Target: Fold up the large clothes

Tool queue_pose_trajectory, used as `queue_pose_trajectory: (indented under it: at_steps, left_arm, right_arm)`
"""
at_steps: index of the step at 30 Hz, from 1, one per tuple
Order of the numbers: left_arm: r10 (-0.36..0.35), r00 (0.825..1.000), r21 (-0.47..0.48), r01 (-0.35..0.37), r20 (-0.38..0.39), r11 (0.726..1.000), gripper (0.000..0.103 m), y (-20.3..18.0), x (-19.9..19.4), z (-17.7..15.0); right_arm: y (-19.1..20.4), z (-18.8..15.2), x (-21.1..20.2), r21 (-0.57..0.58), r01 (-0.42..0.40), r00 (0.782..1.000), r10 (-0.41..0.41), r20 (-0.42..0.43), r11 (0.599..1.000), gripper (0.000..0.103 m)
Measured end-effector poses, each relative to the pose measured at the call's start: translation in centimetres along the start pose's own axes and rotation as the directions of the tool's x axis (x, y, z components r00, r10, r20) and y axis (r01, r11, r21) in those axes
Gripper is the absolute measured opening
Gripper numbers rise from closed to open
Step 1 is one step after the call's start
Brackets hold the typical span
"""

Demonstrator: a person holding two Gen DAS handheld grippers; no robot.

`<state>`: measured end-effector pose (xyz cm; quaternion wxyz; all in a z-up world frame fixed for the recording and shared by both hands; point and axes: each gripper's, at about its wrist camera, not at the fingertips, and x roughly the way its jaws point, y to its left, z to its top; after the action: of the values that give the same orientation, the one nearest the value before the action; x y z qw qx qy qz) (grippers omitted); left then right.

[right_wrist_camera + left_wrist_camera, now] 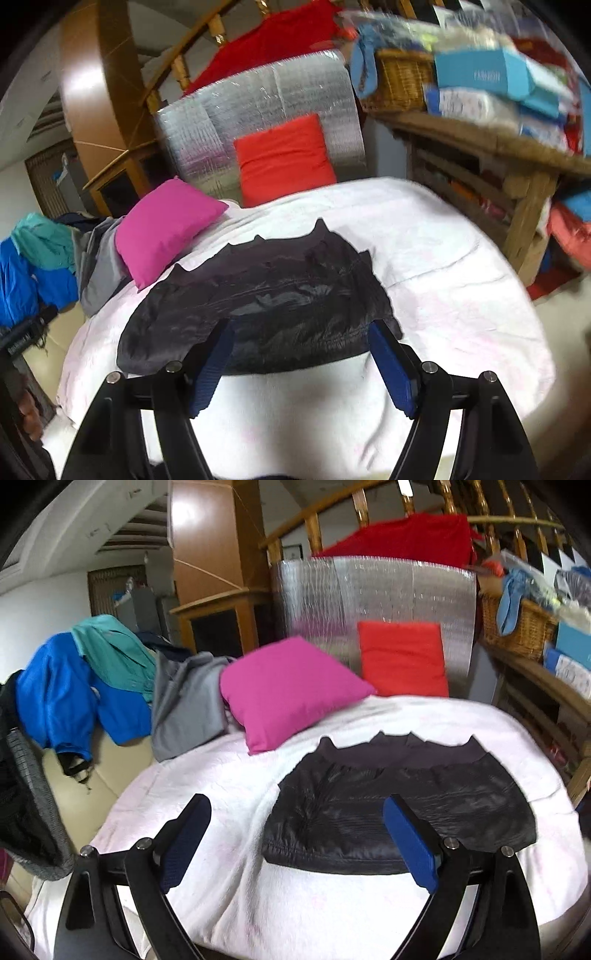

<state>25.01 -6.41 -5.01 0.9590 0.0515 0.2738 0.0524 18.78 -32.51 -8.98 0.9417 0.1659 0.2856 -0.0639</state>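
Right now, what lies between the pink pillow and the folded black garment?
Only bare white bedcover separates the pink pillow from the black garment, clearest in the left wrist view.

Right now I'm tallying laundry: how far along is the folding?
Done: the black jacket lies folded on the white blanket. In hand: nothing; left gripper and right gripper are open and empty. Left: the blue, teal and grey clothes heaped beside the bed.

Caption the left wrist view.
Open left gripper above folded black garment on white bedspread.
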Motion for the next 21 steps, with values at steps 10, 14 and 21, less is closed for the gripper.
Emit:
queue_pose_trajectory:
  at_steps: [10,14,21]
  left_arm:
    - [0.048,0.986,-0.005,-0.048,0.158,0.999,0.096,1.6,-10.8,-0.4]
    - [0.074,0.979,0.010,-0.077,0.192,0.997,0.096,1.9,-14.3,-0.7]
    - [0.086,0.963,-0.019,-0.084,0.257,0.996,0.097,3.2,-19.9,-1.3]
  right_arm:
    - [3.4,-0.5,-10.1,-0.064,0.036,0.992,-0.028,0.124,0.997,0.078]
    - [5.1,-1.1,-14.2,-0.099,0.055,0.984,-0.037,0.172,0.994,0.078]
    - [6.4,-2.0,-18.9,-0.136,0.098,0.976,-0.069,0.207,0.986,0.079]
